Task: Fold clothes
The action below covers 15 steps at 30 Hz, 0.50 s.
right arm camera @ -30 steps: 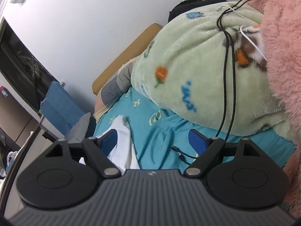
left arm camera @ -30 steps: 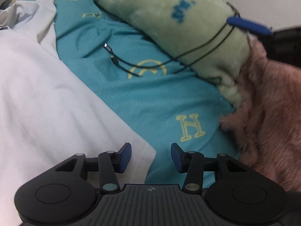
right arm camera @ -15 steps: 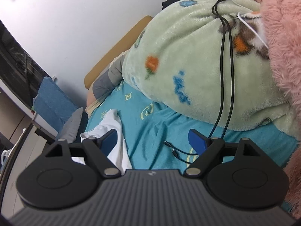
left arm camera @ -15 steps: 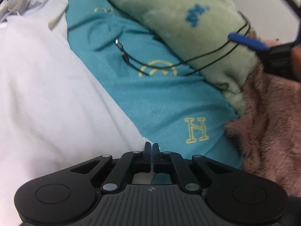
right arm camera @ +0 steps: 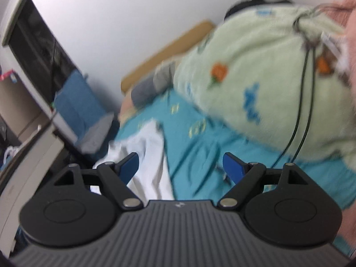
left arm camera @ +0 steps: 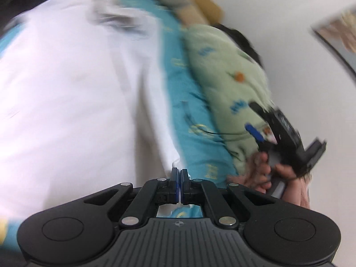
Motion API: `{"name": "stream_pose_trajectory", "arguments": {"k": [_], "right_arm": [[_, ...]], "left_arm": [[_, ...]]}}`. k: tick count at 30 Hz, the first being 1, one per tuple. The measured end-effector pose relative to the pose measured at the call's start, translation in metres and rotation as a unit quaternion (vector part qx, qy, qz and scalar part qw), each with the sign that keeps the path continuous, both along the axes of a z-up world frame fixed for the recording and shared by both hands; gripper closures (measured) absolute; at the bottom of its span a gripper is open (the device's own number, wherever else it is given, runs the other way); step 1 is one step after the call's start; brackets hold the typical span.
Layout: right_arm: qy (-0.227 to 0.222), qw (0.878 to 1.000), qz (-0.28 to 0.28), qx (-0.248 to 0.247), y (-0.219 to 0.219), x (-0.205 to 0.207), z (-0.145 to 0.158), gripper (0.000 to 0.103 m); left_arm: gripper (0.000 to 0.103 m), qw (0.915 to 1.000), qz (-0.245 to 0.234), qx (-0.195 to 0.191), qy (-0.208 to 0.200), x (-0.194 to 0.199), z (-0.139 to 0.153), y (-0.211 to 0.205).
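One bed with a teal sheet (left arm camera: 195,120) fills both of your views, and on it lies one white garment (left arm camera: 66,93), spread wide across the sheet (its outline is smeared by motion blur in the left wrist view). One pale green fleece blanket (right arm camera: 262,71) is heaped along the far side of the bed, with two thin black cables (right arm camera: 304,102) running down over it.

Your left tongs (left arm camera: 178,178) are clenched on the near corner of the white garment, whose cloth rises away from the tips to the upper left. Your right tongs (right arm camera: 179,163) are released, jaws wide apart and holding nothing; the white garment (right arm camera: 151,155) sits low between them, nearer the left finger, apparently not touched.
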State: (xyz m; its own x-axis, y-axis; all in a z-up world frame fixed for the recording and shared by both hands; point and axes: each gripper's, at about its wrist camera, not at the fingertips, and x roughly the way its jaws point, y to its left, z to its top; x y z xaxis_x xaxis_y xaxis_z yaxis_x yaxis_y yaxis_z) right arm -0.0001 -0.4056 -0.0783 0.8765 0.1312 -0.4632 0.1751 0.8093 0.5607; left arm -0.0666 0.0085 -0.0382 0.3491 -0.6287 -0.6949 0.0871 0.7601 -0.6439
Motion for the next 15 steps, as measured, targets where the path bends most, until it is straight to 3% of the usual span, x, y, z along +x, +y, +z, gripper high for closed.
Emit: {"name": "stream_pose_trajectory", "arguments": {"k": [3, 5, 7, 9, 15], "right_arm": [[0.055, 0.998, 0.038, -0.003, 0.021, 0.005, -0.014, 0.019], [0.089, 0.994, 0.059, 0.016, 0.032, 0.003, -0.026, 0.019], [0.118, 0.989, 0.074, 0.053, 0.039, -0.003, -0.039, 0.019], [0.145, 0.982, 0.080, 0.088, 0.044, -0.010, -0.053, 0.019], [0.223, 0.965, 0.085, 0.111, 0.057, -0.018, -0.078, 0.019]], "left_arm": [[0.101, 0.9974, 0.047, 0.005, 0.054, -0.002, -0.016, 0.027], [0.093, 0.9955, 0.062, -0.002, 0.072, 0.005, -0.023, 0.031], [0.059, 0.9945, 0.068, -0.004, 0.080, 0.014, -0.029, 0.030], [0.048, 0.9937, 0.072, 0.013, 0.085, 0.025, -0.038, 0.023], [0.045, 0.9814, 0.070, 0.108, 0.142, 0.049, -0.085, 0.011]]}}
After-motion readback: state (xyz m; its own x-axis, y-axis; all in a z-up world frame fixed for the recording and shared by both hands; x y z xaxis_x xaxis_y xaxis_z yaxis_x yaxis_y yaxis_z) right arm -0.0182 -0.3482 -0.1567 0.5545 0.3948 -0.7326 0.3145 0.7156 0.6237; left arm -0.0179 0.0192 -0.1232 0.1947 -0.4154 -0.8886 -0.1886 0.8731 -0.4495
